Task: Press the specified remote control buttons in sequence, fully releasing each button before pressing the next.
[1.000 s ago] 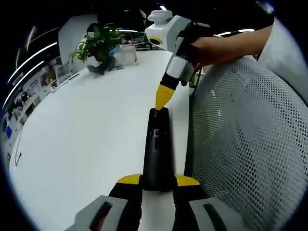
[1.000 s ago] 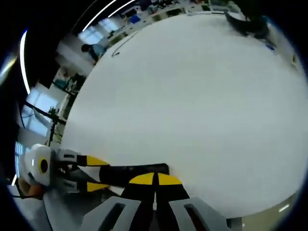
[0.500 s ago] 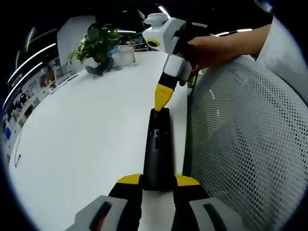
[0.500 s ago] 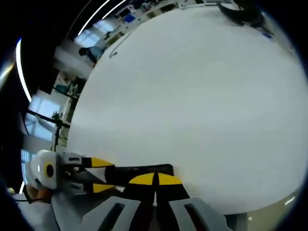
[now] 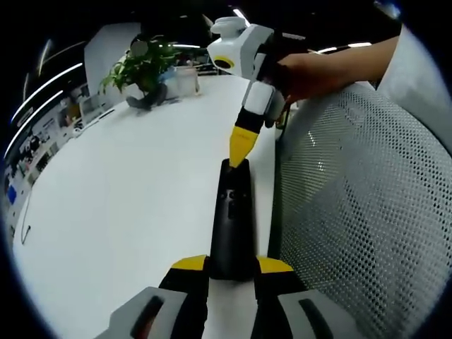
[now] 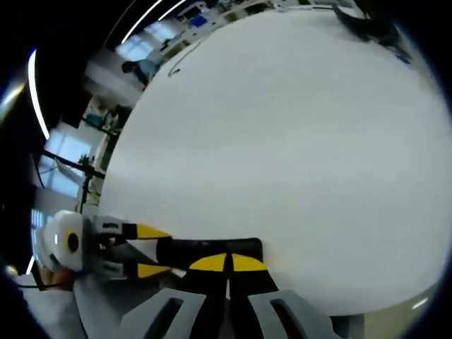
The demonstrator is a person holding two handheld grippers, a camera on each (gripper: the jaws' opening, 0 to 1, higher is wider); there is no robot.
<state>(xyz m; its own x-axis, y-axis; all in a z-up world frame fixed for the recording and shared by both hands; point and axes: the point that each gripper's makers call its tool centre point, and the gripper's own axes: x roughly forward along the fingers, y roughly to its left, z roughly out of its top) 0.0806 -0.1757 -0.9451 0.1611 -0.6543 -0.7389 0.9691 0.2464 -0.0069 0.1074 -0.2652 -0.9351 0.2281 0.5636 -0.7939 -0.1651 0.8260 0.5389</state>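
On the white table (image 5: 127, 191), near its right edge, a long black remote control (image 5: 232, 222) lies lengthwise, its near end clamped between the left gripper (image 5: 231, 265) yellow-tipped jaws. Right gripper (image 5: 239, 150), jaws pressed together, tip touching the remote's far end. Potted green plant (image 5: 141, 67) far left; grey mesh chair back (image 5: 360, 212) right.

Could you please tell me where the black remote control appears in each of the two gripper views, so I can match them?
Left gripper view: the remote control runs up the centre from the left gripper, which clamps its near end; the right gripper touches its far end.
Right gripper view: the remote lies low and left of centre, between the two grippers.
Shared landmark: the white table.
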